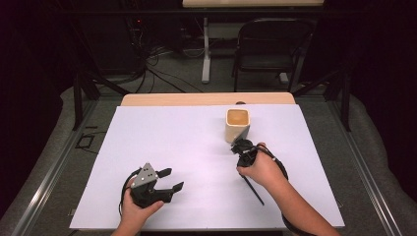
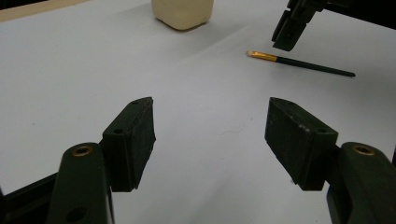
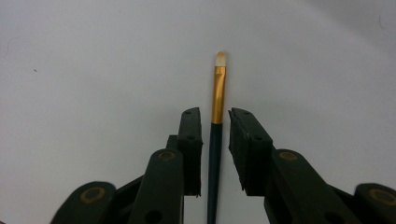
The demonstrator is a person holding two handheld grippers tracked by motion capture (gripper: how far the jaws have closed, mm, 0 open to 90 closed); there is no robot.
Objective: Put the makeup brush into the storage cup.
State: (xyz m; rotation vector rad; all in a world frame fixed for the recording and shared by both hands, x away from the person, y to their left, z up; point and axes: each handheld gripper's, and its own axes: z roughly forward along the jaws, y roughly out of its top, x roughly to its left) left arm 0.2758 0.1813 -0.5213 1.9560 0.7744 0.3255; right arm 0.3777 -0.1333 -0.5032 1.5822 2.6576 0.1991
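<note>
A thin dark paintbrush [image 3: 218, 93] with a gold ferrule and pale bristles lies flat on the white table sheet [image 1: 196, 147]. My right gripper [image 3: 215, 119] straddles it with its jaws narrowly apart, and a gap shows beside the handle. From the left gripper view the brush [image 2: 303, 63] rests on the sheet with the right gripper [image 2: 286, 39] just over its bristle end. In the high view the handle [image 1: 254, 191] sticks out below the right hand, and the right gripper [image 1: 239, 146] points toward a cream square cup [image 1: 237, 125]. My left gripper [image 1: 171, 179] rests at the front left, wide open and holding nothing.
The cup [image 2: 183, 13] stands upright at the back right of the sheet, close to the right gripper. A wooden table edge [image 1: 206, 99] runs behind the sheet. Beyond the table stand a black chair [image 1: 270, 49] and floor cables.
</note>
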